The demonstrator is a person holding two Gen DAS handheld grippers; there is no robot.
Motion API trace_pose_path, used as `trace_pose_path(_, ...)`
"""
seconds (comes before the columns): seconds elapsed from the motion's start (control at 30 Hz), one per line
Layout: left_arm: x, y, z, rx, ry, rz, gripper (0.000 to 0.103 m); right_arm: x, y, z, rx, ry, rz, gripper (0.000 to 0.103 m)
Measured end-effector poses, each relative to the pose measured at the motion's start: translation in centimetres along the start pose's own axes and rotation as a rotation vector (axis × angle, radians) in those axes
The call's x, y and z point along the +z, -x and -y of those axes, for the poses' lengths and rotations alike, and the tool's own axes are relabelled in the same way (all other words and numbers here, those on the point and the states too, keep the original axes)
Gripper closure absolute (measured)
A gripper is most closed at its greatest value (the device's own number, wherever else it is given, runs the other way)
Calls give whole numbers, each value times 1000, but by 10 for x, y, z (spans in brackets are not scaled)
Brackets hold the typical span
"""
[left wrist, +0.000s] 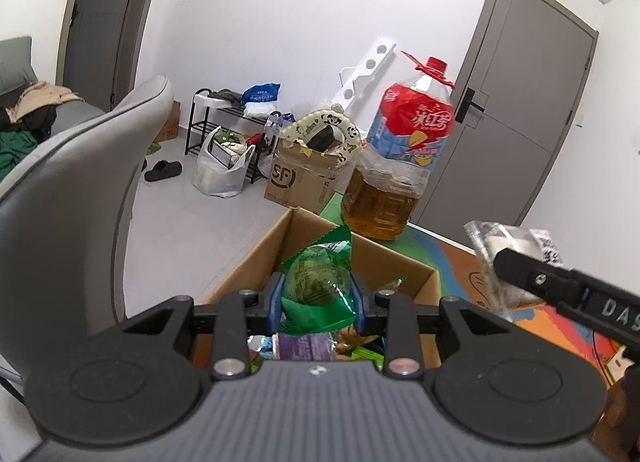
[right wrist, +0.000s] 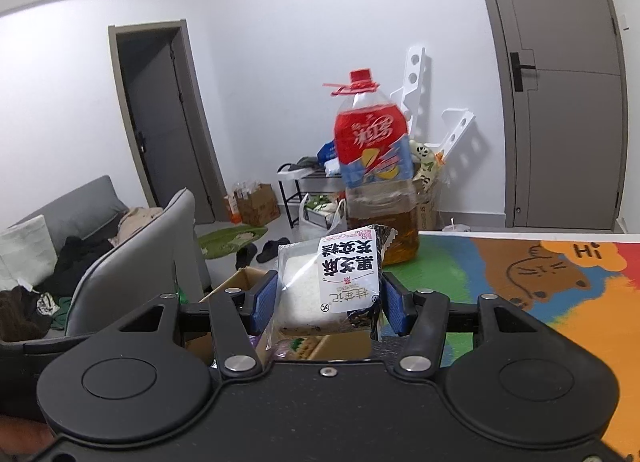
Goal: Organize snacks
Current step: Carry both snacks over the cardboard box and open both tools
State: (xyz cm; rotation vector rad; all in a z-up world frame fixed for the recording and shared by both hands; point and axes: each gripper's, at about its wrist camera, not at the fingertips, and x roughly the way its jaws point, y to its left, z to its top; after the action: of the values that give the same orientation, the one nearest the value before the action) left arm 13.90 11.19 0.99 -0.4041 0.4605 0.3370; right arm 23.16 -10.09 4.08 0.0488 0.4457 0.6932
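Observation:
My left gripper (left wrist: 318, 296) is shut on a green snack packet (left wrist: 320, 282) and holds it above an open cardboard box (left wrist: 396, 262) with several more snack packets inside. My right gripper (right wrist: 330, 300) is shut on a white cake packet with black print (right wrist: 328, 282), held above the table near the box's edge (right wrist: 240, 278). In the left wrist view the right gripper (left wrist: 520, 274) and its packet (left wrist: 508, 250) show at the right, beside the box.
A big oil bottle with a red label (left wrist: 400, 166) (right wrist: 372, 170) stands on the colourful table mat (right wrist: 560, 282) behind the box. A grey chair back (left wrist: 80, 182) is close on the left. Boxes, bags and a shoe rack (left wrist: 224, 122) stand on the floor beyond.

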Motion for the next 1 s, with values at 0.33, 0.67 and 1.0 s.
trace_pose_path(0.33, 0, -6, -19, -40, 23, -52, 66, 0, -18, -27, 20, -32, -40, 49)
trace_pose_path(0.67, 5, 15, -34, -27, 37, -31, 57, 0, -8, -34, 29, -55, -23, 39)
trace_pose_path(1.0, 0, 41, -24, -38, -25, 8, 29, -14, 19, -15, 5, -114, -27, 36)
